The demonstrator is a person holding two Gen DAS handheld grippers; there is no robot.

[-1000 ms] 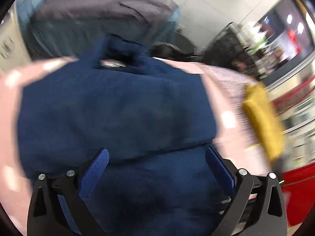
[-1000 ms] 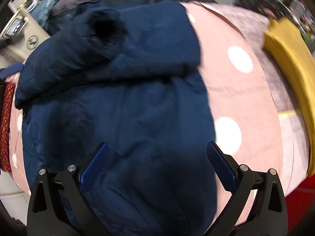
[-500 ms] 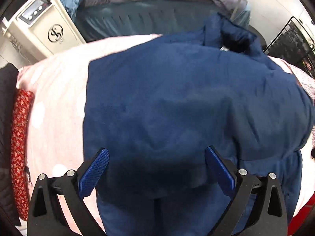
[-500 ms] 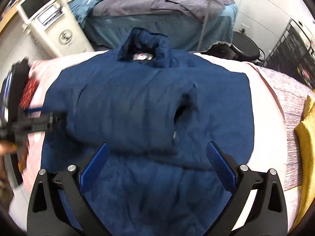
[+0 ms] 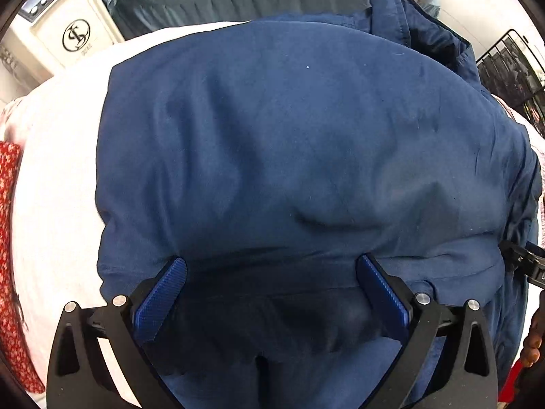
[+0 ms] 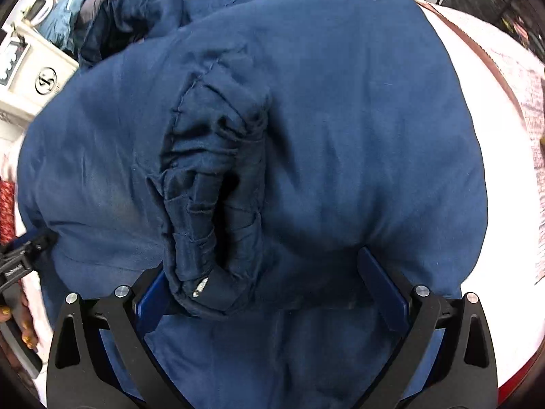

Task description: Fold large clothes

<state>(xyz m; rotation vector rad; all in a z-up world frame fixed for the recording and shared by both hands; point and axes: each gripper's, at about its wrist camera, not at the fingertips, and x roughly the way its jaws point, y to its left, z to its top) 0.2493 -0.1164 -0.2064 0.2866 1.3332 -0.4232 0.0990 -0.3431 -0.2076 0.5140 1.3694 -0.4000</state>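
Bulky navy blue padded jacket (image 5: 299, 156) lies spread on the pale pink cloth-covered surface (image 5: 58, 184), both sleeves folded in across the body; elastic-cuffed sleeve end (image 6: 211, 211) sits on top near the hem fold. Left hand-held gripper (image 5: 270, 269) has its jaws spread wide right at the jacket's lower folded edge, holding nothing. Right hand-held gripper (image 6: 265, 272) is also spread wide and empty, the cuff bulging against its left finger. Risks, as judgement: padding is springy, so a shallow pinch that catches only the top layer would let the folded sleeves slide apart on the next fold; the loose cuff could snag a finger and drag the sleeve out; slick fabric may creep toward the surface edge. No containers in view, only a red patterned cloth (image 5: 10, 238) at left and a white machine (image 5: 64, 30) behind.
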